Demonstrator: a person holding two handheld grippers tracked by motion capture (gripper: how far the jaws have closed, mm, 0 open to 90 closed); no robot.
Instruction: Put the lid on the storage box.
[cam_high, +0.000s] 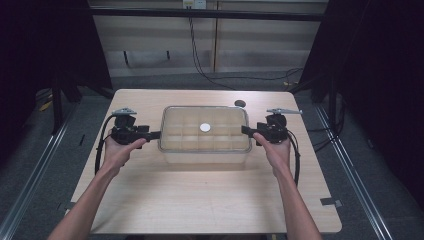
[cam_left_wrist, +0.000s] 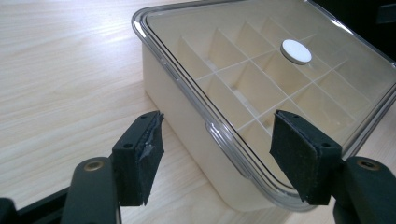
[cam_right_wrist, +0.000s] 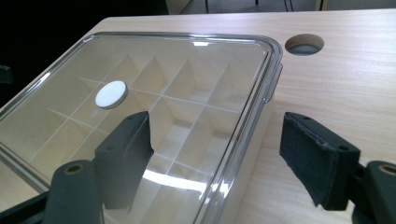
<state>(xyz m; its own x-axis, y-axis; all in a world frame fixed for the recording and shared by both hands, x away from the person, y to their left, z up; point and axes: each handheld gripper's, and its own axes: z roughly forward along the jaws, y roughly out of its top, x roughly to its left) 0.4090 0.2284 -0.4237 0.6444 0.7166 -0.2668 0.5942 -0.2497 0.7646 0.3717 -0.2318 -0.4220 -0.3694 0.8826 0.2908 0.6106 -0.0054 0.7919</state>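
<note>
A cream box (cam_high: 205, 156) with several inner compartments stands mid-table under a clear lid (cam_high: 225, 120) that has a white round knob (cam_high: 205, 127). My left gripper (cam_high: 156, 134) is at the box's left end and my right gripper (cam_high: 246, 130) at its right end, each held in a hand. In the left gripper view the left gripper (cam_left_wrist: 217, 140) stands open with the lid's rim (cam_left_wrist: 187, 79) ahead between the pads, untouched. In the right gripper view the right gripper (cam_right_wrist: 219, 140) is open, one jaw above the lid (cam_right_wrist: 187, 70), the other over the table beside the box.
The wooden table (cam_high: 200, 200) has a round cable hole (cam_high: 240, 103) just behind the box's right end, also seen as the hole (cam_right_wrist: 304, 44) in the right gripper view. Dark curtains flank the table; cables run on the floor behind it.
</note>
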